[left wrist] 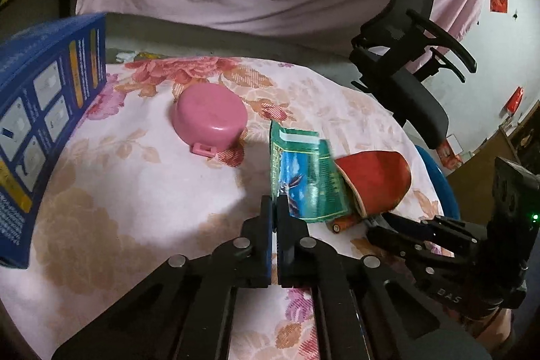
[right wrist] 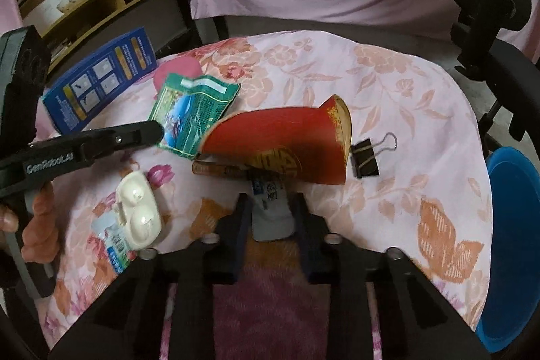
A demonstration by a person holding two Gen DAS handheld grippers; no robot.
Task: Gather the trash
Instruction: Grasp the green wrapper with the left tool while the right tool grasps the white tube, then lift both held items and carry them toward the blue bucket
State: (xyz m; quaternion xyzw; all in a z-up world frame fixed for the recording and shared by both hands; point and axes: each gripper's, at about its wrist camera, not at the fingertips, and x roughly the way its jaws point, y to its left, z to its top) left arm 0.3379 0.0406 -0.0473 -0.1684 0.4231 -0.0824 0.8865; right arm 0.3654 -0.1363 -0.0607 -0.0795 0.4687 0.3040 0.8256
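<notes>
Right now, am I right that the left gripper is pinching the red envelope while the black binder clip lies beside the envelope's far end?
Not quite: the left gripper is pinching the green packet, not the red envelope, as the left wrist view shows. The black binder clip does lie beside the envelope's far end.

The flowery cloth (right wrist: 388,110) is bare from 12 to 3 o'clock of the red paper (right wrist: 280,137), with only a black clip (right wrist: 366,157) touching its edge. At 9 o'clock it is crowded: a green packet (right wrist: 192,110), a blue box (right wrist: 101,76) and a white case (right wrist: 138,218). A black chair (left wrist: 411,63) stands past the far edge.
</notes>
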